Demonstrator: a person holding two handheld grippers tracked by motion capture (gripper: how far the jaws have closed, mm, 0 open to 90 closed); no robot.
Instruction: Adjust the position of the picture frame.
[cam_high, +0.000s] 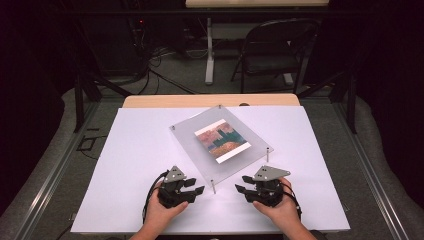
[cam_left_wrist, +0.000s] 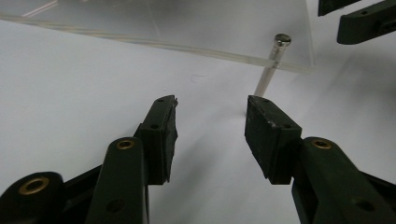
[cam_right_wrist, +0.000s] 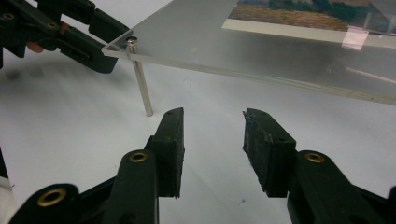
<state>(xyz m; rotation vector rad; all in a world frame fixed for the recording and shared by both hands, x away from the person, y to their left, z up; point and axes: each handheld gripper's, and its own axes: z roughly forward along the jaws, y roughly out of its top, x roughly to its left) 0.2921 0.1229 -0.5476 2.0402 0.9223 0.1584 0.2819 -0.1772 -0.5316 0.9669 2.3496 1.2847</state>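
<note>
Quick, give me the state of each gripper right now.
Left gripper: open, nothing between its pads, aimed at the acrylic frame's near corner post.
Right gripper: open, holding nothing, just short of the same frame.

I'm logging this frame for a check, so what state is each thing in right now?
Left gripper: open, nothing between the jaws.
Right gripper: open, nothing between the jaws.
Acrylic frame: assembled, raised on metal standoff legs, flat over the table.
Picture: lying flat in the frame.
Near corner leg: upright, untouched.
Folding chair: unfolded, vacant.
</note>
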